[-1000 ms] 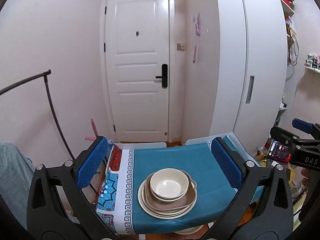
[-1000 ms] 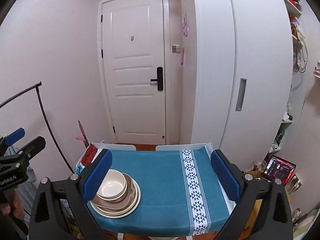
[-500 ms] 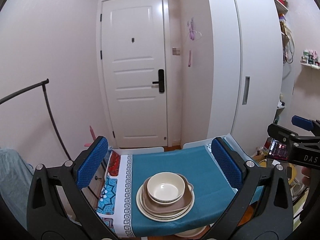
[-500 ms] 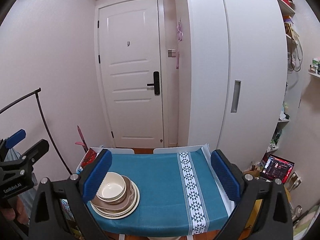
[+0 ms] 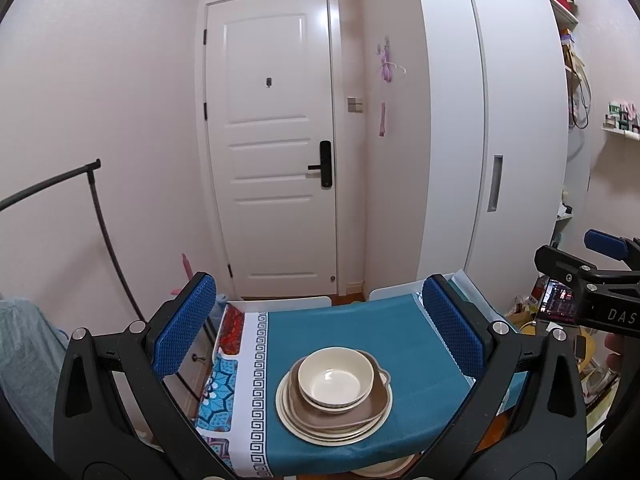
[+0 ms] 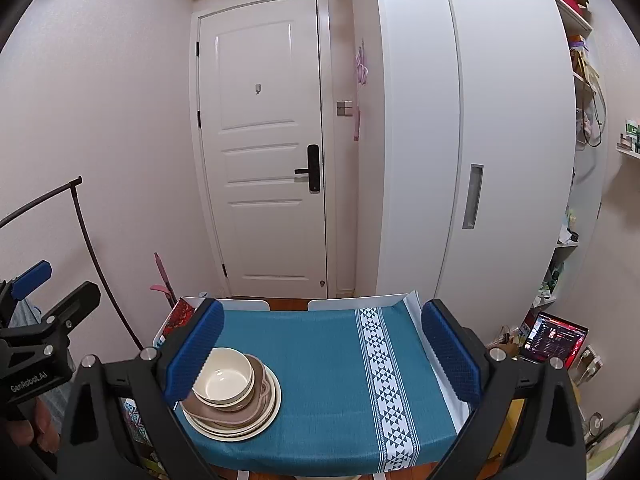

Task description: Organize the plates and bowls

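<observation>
Plates and bowls form one nested stack (image 5: 334, 396) on the teal tablecloth (image 5: 360, 332), toward the table's left side: cream bowl (image 5: 336, 378) uppermost, brown dish (image 5: 360, 410) beneath, cream plates (image 5: 296, 420) at the base. Largest-at-bottom ordering keeps the stack stable. Left gripper (image 5: 320, 324) is fully spread, empty, held above and framing the stack. Right gripper (image 6: 320, 352) is likewise wide apart and empty, over bare cloth. A further dish possibly lies below the table edge; view unclear.
</observation>
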Tool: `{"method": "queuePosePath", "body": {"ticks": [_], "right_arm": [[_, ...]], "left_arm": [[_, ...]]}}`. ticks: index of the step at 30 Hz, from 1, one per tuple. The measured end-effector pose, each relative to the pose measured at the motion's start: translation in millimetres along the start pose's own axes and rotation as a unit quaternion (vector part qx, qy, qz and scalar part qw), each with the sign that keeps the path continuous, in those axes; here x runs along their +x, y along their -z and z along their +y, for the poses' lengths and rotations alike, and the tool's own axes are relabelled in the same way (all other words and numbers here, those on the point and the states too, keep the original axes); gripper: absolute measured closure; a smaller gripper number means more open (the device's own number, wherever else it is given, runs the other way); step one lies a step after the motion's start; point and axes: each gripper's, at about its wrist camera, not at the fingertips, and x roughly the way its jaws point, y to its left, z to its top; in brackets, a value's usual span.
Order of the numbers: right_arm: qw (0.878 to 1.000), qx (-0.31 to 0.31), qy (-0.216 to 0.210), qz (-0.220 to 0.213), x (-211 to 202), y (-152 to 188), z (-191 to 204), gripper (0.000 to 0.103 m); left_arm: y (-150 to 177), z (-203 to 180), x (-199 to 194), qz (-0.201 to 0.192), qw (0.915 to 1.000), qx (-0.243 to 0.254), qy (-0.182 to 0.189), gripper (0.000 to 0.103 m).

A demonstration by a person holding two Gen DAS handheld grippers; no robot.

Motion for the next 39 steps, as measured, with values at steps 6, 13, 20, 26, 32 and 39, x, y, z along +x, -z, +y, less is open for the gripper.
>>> {"method": "queuePosePath", "body": {"ticks": [6, 13, 20, 26, 32, 39], "right_arm": [[1.000, 0.001, 0.003, 0.002, 0.8, -0.3, -0.4, 0.005], [1.000, 0.001, 0.005, -0.001, -0.9, -1.3, -1.8, 0.005], [1.000, 0.001, 0.007, -0.002, -0.8, -3.2, -4.5, 0.005], [1.000, 0.001, 0.010, -0.003, -0.4, -4.0, -5.2, 0.005], [1.000, 0.001, 0.011, -0.006, -2.6, -5.6, -5.3, 0.005], [1.000, 0.001, 0.011, -0.006, -1.4, -7.8, -5.0, 0.005]], "left_arm": [[-1.0, 3.5, 1.9, -0.001, 1.0000, -0.005, 0.008, 0.000], [-1.4, 5.8, 4.0, -0.001, 0.9999, -0.007, 0.009, 0.000], [-2.2, 6.8, 4.9, -0.001, 0.9999, -0.007, 0.012, 0.000], [-1.4, 5.8, 5.0, -0.001, 0.9999, -0.002, 0.014, 0.000], [-1.9, 6.1, 5.0, -0.004, 0.9999, 0.000, 0.014, 0.000], [-3.9, 7.4, 2.4, -0.016, 0.9998, 0.003, -0.009, 0.000]]}}
